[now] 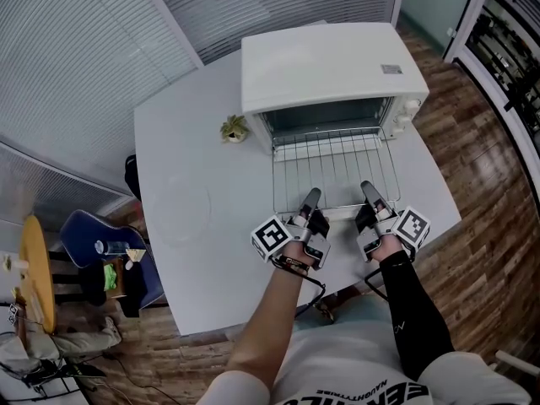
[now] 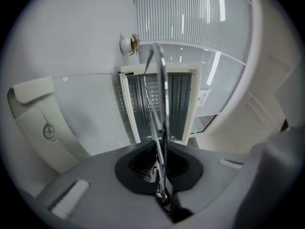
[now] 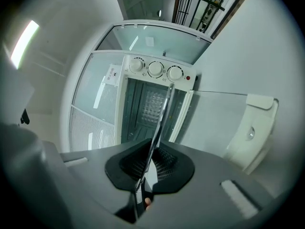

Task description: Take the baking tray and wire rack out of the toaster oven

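Two arms reach out from the person's white shirt, one bare and one in a black sleeve. Each hand holds a gripper. The left gripper (image 1: 311, 197) and the right gripper (image 1: 369, 191) both point flat toward the toaster oven (image 1: 329, 62).

Both have hold of the wire rack (image 1: 336, 163). The left fingers (image 2: 138, 163) are shut tight on the thin wire at the rack's front edge. The right fingers (image 3: 167, 163) are shut on that same edge, a bit further along.

Most of the rack is out of the oven. It lies over the open glass door (image 3: 214, 118), and its back end is at the oven's mouth. I cannot see the baking tray in any view, so it may be inside.

I think the rack is light and stiff, since it is only thin metal wires. Thin wire can slip, so a tight pinch is needed. Holding the front edge at two spots, one to each side, looks like a good way to keep it from tipping. It could catch on the oven's sides if pulled crooked.

A small plant (image 1: 234, 129) sits on the white surface (image 1: 194, 142) just beside the oven.
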`<move>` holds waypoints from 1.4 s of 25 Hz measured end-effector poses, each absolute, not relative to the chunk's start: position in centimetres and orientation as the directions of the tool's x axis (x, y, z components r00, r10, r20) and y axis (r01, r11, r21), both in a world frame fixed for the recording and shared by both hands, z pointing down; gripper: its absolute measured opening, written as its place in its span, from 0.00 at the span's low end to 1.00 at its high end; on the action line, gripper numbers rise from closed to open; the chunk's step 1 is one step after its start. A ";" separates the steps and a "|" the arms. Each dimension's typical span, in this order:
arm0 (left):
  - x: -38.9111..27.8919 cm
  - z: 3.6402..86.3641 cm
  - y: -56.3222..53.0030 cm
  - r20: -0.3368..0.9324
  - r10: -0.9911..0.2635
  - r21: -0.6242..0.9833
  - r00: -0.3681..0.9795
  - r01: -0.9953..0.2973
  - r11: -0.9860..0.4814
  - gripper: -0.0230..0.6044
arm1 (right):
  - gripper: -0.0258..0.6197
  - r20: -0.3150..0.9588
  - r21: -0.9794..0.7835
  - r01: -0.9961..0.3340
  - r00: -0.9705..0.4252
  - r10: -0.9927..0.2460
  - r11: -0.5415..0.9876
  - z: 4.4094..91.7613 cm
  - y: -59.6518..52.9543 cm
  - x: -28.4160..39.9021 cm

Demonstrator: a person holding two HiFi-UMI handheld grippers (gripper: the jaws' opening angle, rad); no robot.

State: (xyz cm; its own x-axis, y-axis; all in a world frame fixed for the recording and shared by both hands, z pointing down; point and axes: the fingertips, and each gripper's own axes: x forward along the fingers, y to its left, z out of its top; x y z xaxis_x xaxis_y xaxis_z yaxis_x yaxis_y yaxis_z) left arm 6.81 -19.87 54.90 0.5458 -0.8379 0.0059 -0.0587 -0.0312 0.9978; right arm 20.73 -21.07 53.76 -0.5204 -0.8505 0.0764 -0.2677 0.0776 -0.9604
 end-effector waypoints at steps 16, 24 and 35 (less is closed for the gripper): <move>5.0 51.9 -15.6 -0.030 -0.825 0.992 0.565 -0.081 -0.092 0.13 | 0.05 0.017 -0.953 -0.266 -0.533 -0.846 0.148 50.7 -16.9 18.9; 4.0 49.1 -12.0 -0.062 -0.804 0.984 0.591 -0.098 -0.148 0.13 | 0.05 -0.028 -0.937 -0.270 -0.576 -0.817 0.222 47.3 -13.9 17.3; 3.5 45.1 -8.3 -0.056 -0.756 0.959 0.652 -0.175 -0.222 0.13 | 0.05 -0.079 -0.920 -0.225 -0.697 -0.713 0.322 43.4 -10.9 16.1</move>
